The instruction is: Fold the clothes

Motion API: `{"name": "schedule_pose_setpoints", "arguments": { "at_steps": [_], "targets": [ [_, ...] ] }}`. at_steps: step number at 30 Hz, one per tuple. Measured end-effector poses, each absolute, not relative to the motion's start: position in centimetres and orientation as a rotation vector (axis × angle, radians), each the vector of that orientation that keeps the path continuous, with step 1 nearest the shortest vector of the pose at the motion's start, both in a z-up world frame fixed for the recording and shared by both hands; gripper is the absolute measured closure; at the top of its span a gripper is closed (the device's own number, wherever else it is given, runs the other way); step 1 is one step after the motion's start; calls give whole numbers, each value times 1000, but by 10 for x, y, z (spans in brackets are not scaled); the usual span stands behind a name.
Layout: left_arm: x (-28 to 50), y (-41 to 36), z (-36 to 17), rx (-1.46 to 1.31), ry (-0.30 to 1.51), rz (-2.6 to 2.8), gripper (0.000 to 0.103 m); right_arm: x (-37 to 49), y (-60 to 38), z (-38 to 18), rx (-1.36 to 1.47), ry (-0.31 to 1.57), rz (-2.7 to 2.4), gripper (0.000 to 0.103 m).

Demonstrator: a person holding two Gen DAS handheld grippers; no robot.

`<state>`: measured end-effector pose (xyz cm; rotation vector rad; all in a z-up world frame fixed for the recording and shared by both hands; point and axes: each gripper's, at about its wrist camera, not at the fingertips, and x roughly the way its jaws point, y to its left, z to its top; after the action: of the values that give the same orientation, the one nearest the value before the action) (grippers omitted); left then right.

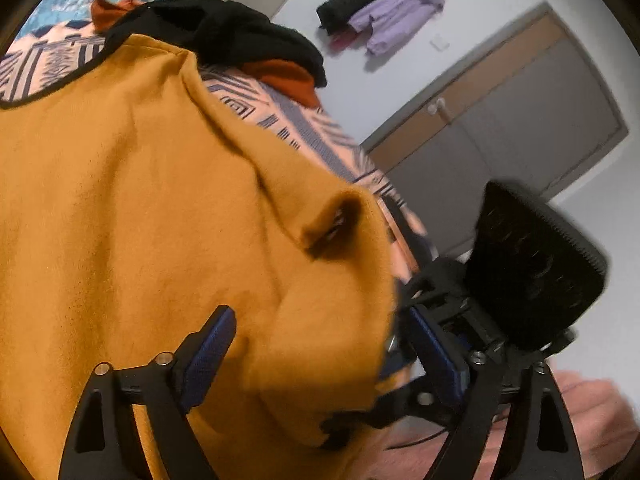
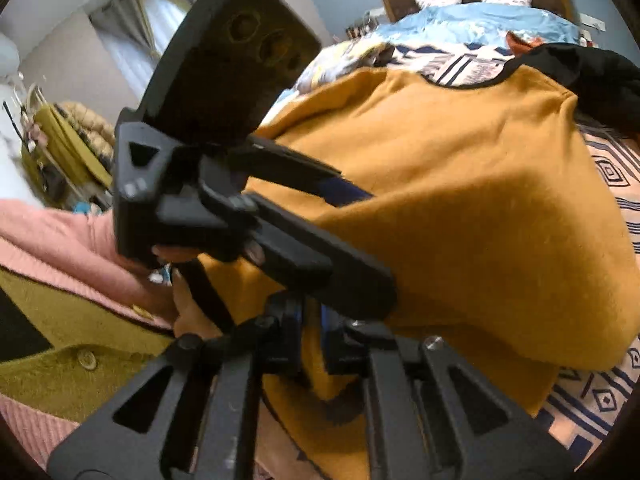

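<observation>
A mustard garment (image 1: 140,200) with a black neck trim lies spread on the patterned bedspread (image 1: 304,132). In the left wrist view my left gripper (image 1: 324,356) stands wide, its blue pads on either side of a raised fold of the garment, with a gap at the right pad. In the right wrist view my right gripper (image 2: 314,348) has its pads close together, pinching the mustard garment (image 2: 460,200) at its near edge. The left gripper's fingers (image 2: 320,264) cross just ahead of it, one above and one below the fold. A hand (image 2: 180,256) holds that gripper.
A black garment (image 1: 240,36) and a rust-orange one (image 1: 288,80) lie beyond the collar. Blue bedding (image 2: 472,20) and a wooden headboard are at the far end. A purple coat (image 1: 404,12) hangs on the wall. A pink sleeve (image 2: 60,232) and an olive cardigan (image 2: 80,360) are at the left.
</observation>
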<state>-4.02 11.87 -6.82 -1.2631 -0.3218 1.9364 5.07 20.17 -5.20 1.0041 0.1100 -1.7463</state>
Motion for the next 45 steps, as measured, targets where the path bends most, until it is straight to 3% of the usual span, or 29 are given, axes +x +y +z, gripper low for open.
{"name": "schedule_pose_setpoints", "arguments": {
  "at_steps": [2,4,6,9,11,12,14,18,19,20,24,25,27,28,29,39,45],
  "targets": [
    [-41,119,-75,-1295,-299,1941,62,49,207,-52,1027,144,-1753,84],
    [-42,114,-79,-1298,-317,1948,64,47,222,-48,1037,170,-1765,83],
    [-43,110,-81,-1300,-320,1959,72,47,242,-39,1011,186,-1792,83],
    [-41,106,-79,-1278,-330,1952,73,38,280,-10,914,83,-1869,73],
    [-38,107,-76,-1258,-311,1954,73,19,299,6,866,-8,-1980,32],
    [-36,109,-75,-1247,-296,1956,71,5,299,8,886,-16,-2058,29],
    [-34,112,-73,-1243,-275,1960,55,-21,290,6,942,22,-2166,29],
    [-30,117,-76,-1258,-250,1966,54,-65,251,-21,1085,181,-2190,30],
    [-29,118,-78,-1267,-240,1973,54,-75,241,-29,1123,200,-2171,33],
    [-28,119,-80,-1277,-226,1979,62,-83,233,-37,1154,238,-2176,39],
    [-25,121,-85,-1292,-189,1994,78,-100,219,-60,1278,328,-2152,43],
    [-24,121,-84,-1287,-187,1994,84,-104,218,-64,1306,352,-2157,48],
    [-24,118,-82,-1278,-190,1997,87,-115,224,-70,1345,385,-2187,72],
    [-24,116,-80,-1275,-197,2000,89,-121,228,-72,1359,380,-2200,90],
    [-25,112,-78,-1273,-211,2005,90,-127,233,-71,1359,358,-2210,95],
    [-49,29,-31,-1181,-410,2099,91,-181,281,-12,1281,243,-2427,97],
    [-82,-18,-30,-1279,-448,2180,91,-230,302,-20,1354,62,-2480,97]
  ]
}}
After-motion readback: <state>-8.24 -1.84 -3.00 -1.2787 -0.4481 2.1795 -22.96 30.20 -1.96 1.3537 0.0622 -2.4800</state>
